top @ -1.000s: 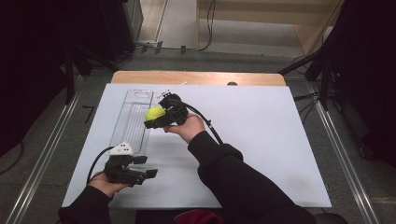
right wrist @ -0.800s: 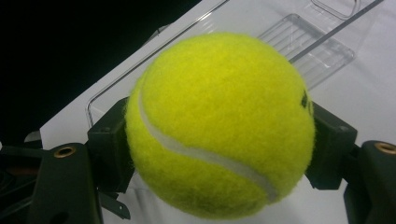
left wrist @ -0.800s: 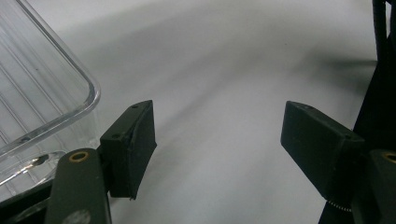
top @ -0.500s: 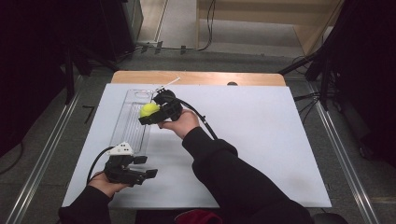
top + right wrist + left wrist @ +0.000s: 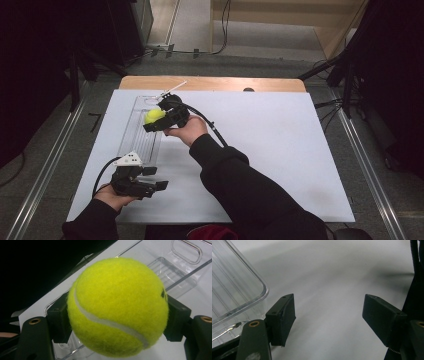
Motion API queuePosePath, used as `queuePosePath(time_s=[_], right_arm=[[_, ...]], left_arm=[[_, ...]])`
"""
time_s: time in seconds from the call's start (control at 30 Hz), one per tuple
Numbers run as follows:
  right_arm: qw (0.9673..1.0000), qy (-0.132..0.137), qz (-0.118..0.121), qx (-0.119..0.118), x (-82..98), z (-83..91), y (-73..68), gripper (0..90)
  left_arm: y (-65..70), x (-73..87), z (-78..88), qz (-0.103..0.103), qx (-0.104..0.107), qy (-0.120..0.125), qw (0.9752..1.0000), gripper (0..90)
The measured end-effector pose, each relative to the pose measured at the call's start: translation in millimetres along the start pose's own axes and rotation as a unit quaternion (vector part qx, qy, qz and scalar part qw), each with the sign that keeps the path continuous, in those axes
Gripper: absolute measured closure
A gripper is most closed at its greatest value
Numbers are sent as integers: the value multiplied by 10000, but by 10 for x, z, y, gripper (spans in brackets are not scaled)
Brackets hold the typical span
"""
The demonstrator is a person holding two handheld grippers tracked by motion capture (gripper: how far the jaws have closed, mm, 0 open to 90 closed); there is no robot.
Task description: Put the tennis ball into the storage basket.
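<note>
Right gripper [image 5: 153,120] clamps fuzzy yellow tennis ball [image 5: 154,116] above clear plastic tray [image 5: 142,141]; left gripper [image 5: 154,178] wide open, empty, w/ nothing between jaws.

Dim room around a white-topped table

A white sheet [image 5: 280,150] covers the table; a wooden edge [image 5: 210,83] shows at its far side; grey floor [image 5: 60,150] lies around it with metal rails [image 5: 372,165] on both sides; cables [image 5: 220,50] trail beyond; a pale wood panel [image 5: 280,20] stands behind; dark stands [image 5: 345,70] flank the right.
</note>
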State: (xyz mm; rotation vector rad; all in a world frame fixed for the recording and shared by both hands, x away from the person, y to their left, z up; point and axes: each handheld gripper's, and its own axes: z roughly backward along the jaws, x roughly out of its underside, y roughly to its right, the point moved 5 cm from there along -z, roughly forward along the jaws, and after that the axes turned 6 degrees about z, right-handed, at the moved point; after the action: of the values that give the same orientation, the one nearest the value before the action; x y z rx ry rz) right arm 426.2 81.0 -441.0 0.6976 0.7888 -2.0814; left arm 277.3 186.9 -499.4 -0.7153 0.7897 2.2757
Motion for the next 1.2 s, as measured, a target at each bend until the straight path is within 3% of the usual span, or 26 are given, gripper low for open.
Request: queuePosePath(time_s=[0.43, 1.2], right_arm=[[9999, -115, 0, -6, -55, -159, -24, 235], [9999, -29, 126, 22, -236, -365, -105, 235]], left_arm=[[4, 0, 2, -10, 4, -2, 10000, 270], [21, -6, 3, -55, 43, 18, 10000, 270]])
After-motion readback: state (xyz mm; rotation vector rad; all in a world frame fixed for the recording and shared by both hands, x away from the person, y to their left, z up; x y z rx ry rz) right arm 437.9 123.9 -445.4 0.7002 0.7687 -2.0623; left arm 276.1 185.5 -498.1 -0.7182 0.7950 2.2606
